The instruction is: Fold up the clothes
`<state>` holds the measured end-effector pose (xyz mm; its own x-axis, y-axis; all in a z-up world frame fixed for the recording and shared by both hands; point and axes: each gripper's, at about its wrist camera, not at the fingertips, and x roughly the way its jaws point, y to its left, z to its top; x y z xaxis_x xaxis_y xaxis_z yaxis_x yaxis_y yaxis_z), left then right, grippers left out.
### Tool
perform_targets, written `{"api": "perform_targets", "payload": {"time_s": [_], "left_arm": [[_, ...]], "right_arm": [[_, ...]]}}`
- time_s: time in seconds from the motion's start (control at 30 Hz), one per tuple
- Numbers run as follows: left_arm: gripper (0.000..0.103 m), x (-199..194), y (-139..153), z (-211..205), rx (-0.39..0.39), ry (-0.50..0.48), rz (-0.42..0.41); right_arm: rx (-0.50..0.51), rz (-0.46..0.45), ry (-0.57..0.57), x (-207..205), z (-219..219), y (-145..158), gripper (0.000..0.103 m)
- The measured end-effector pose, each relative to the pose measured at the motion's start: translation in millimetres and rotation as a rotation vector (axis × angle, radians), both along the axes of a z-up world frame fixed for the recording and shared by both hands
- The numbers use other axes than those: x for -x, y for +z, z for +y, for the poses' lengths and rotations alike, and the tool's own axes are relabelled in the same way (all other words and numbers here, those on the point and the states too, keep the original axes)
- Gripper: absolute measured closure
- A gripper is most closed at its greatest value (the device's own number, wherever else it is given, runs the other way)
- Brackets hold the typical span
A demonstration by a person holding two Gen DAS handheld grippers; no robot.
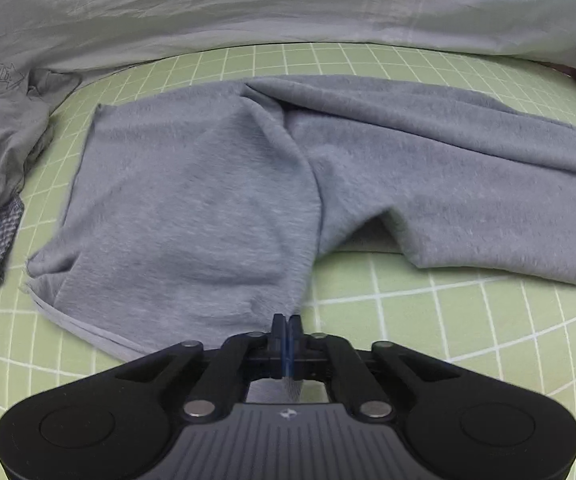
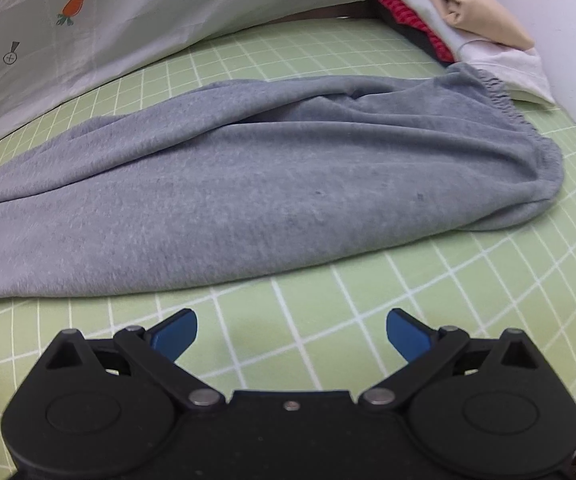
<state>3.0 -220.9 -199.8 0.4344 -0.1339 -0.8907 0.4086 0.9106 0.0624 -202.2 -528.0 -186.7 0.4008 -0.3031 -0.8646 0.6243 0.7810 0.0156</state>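
Both views are fisheye shots from cameras mounted on the wrists, each looking forward and steeply down along its own hand-held gripper, whose black body fills the bottom edge. The left wrist view sits low and close over the green gridded desk [image 1: 428,320], facing the leg end of the grey sweatpants [image 1: 191,200], with a pale printed sheet [image 1: 247,8] curving across the top. The right wrist view hangs slightly further back over bare desk [image 2: 328,320], facing the waistband end of the sweatpants [image 2: 288,184]. The two views share the sweatpants' middle, the gridded desk and the sheet [image 2: 147,8] behind.
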Motion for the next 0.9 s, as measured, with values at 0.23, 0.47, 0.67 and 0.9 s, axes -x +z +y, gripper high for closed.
{"api": "perform_targets", "payload": {"time_s": [0.23, 0.47, 0.67, 0.9], "left_arm": [[0.103, -58, 67, 52, 0.081, 0.071, -0.1], [0.1, -175, 126, 123, 0.052, 0.317, -0.337], [0.045, -217, 117, 156, 0.201, 0.562, -0.314], [0.039, -178, 59, 131, 0.227, 0.521, -0.116]], "right_arm": [[-0.014, -0.011, -0.011, -27, 1, 6, 0.001], [0.015, -0.086, -0.054, -54, -4, 18, 0.001], [0.002, -0.078, -0.056, -75, -5, 13, 0.001], [-0.042, -0.132, -0.051, -110, -19, 10, 0.002]]}}
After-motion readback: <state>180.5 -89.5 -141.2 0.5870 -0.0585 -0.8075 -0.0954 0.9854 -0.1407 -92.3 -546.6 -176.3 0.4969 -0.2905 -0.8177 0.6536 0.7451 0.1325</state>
